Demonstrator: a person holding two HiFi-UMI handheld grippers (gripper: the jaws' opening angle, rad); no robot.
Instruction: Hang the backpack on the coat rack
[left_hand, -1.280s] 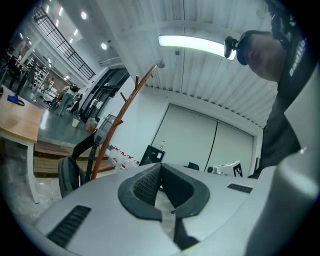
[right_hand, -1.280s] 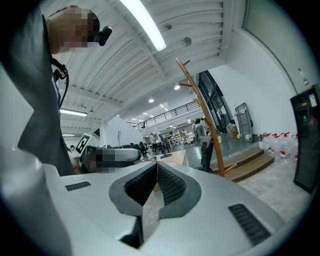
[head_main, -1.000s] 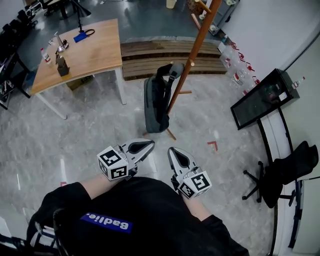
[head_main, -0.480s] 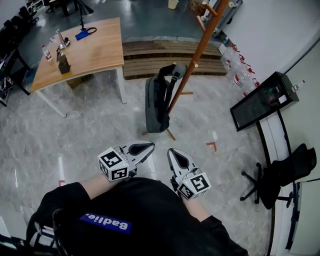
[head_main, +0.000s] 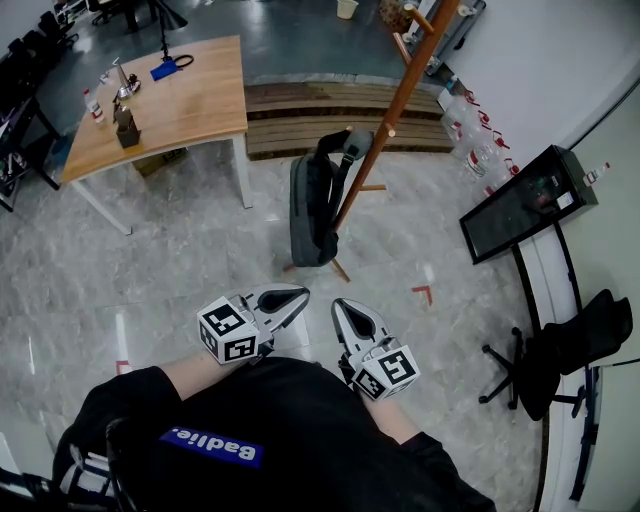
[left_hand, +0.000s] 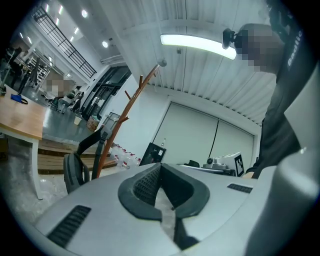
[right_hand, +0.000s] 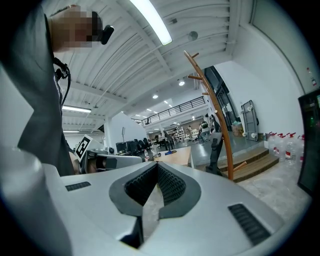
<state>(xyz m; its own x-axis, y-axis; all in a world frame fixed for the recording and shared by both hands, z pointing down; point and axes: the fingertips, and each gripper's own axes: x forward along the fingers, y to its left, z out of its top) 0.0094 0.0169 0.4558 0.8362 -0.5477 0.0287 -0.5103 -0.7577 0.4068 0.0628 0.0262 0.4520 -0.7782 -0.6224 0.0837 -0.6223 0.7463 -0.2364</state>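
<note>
A dark grey backpack (head_main: 312, 205) hangs by its top strap from a low peg of the wooden coat rack (head_main: 395, 110), its bottom near the floor. Both grippers are held close to the person's body, well short of the rack. The left gripper (head_main: 295, 293) and the right gripper (head_main: 345, 305) point level toward the rack, side by side. Each is shut with nothing between its jaws. In the left gripper view the backpack (left_hand: 75, 170) and rack (left_hand: 125, 115) stand at the left beyond the closed left gripper (left_hand: 159, 167). The right gripper view has the rack (right_hand: 220, 125) to the right of the closed right gripper (right_hand: 157, 167).
A wooden table (head_main: 160, 105) with small items stands at the back left. Wooden steps (head_main: 300, 110) run behind the rack. Spray bottles (head_main: 475, 140), a black screen on a stand (head_main: 520, 200) and an office chair with dark cloth (head_main: 570, 345) line the right side.
</note>
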